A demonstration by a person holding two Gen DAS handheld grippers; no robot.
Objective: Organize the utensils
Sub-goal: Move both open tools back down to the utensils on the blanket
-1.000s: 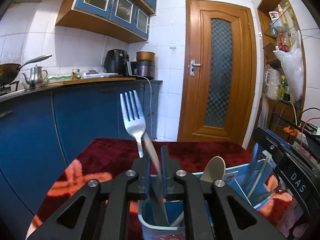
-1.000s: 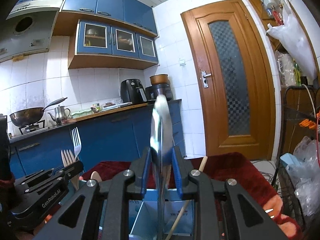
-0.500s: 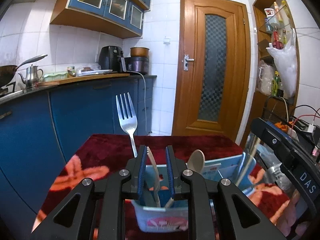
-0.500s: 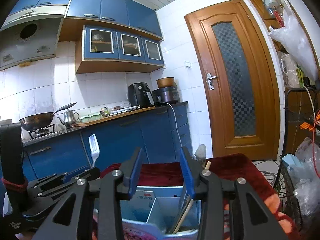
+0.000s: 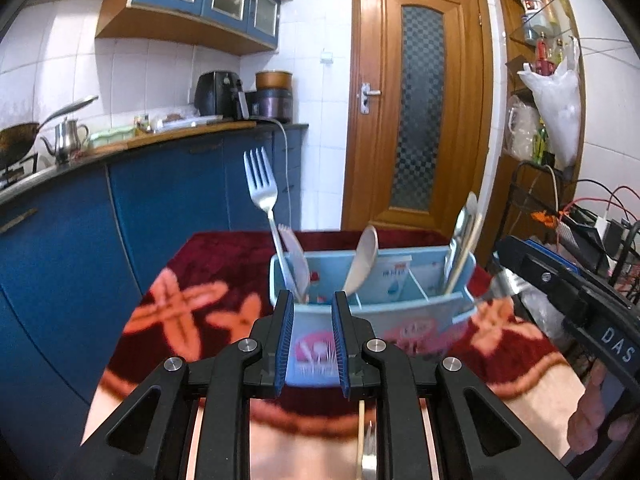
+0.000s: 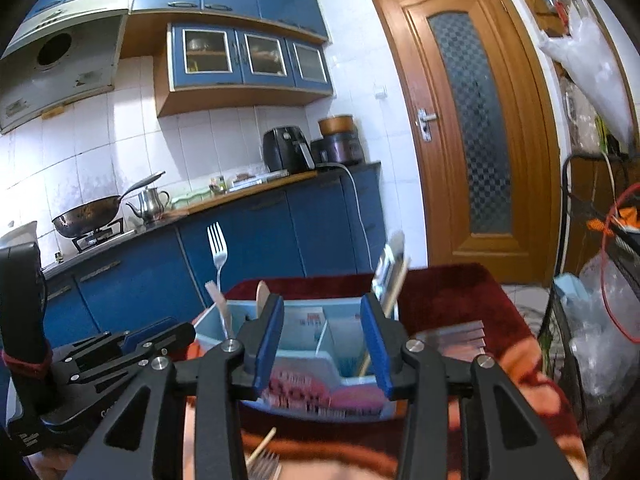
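A light blue caddy (image 5: 400,320) (image 6: 320,392) with compartments stands on the red patterned cloth. A metal fork (image 5: 261,184) (image 6: 217,246) and a white plastic utensil (image 5: 296,260) stand in its left compartment. A pale spoon (image 5: 364,260) leans further in, and a metal spoon with a chopstick (image 5: 464,232) (image 6: 390,268) stands in the right compartment. My left gripper (image 5: 313,300) is open just short of the caddy's left end, with nothing between its pads. In front of the right half, my right gripper (image 6: 323,304) is open wider and empty.
A loose chopstick (image 6: 262,446) and fork (image 6: 264,464) lie on the cloth under the grippers. Flat metal pieces (image 6: 452,336) lie right of the caddy. Blue cabinets (image 5: 60,240) stand left, a wooden door (image 5: 416,112) behind, a wire rack (image 6: 592,280) right.
Left jaws let go of the white utensil and right jaws let go of the metal spoon, both now standing in the caddy. Both grippers opened and drew back from it.
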